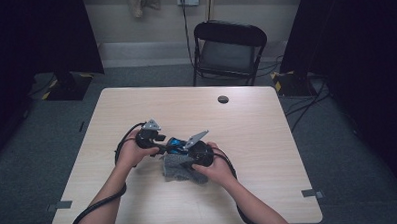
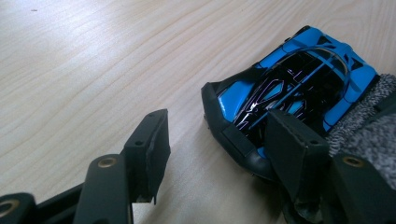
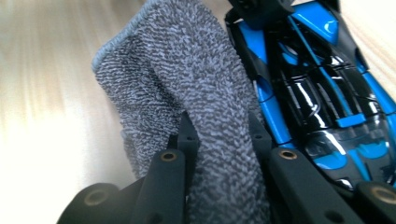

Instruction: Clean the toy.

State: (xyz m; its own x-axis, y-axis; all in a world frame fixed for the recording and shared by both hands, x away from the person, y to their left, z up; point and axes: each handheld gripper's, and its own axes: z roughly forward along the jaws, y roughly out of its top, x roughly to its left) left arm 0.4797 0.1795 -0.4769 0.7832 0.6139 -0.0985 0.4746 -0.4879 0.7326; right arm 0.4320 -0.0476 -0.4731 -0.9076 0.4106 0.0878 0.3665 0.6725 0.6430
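Wiping the blue toy car (image 3: 322,93) with a grey terry cloth (image 3: 187,84) looks like the step in hand. The car sits on the pale wooden table (image 1: 257,120), near the person's edge, between the two hands. It is a low sports model, blue body with a glossy black roof.

Right gripper (image 3: 219,135): jaws drawn in tight on a fold of the cloth, which bunches up between them and stands just beside the car's flank, touching it or nearly so. In the high view the right gripper (image 1: 200,153) lies over the cloth (image 1: 181,168), which spreads on the table under and beside the car (image 1: 175,144).

Left gripper (image 2: 219,144): jaws part-way apart. One jaw rests against the car's end (image 2: 289,88); the other stands clear of it with bare table showing between. Not a pinch, as far as can be told — more of a brace to stop the car sliding. Its place in the high view (image 1: 160,139) is at the car's left.

Judgement: wiping is under way, not finished; how clean the body is cannot be told. Next move calls for dragging the cloth along the body while the left jaw keeps the car from rolling. Risk: a free-wheeling car scoots away from the one-sided brace.
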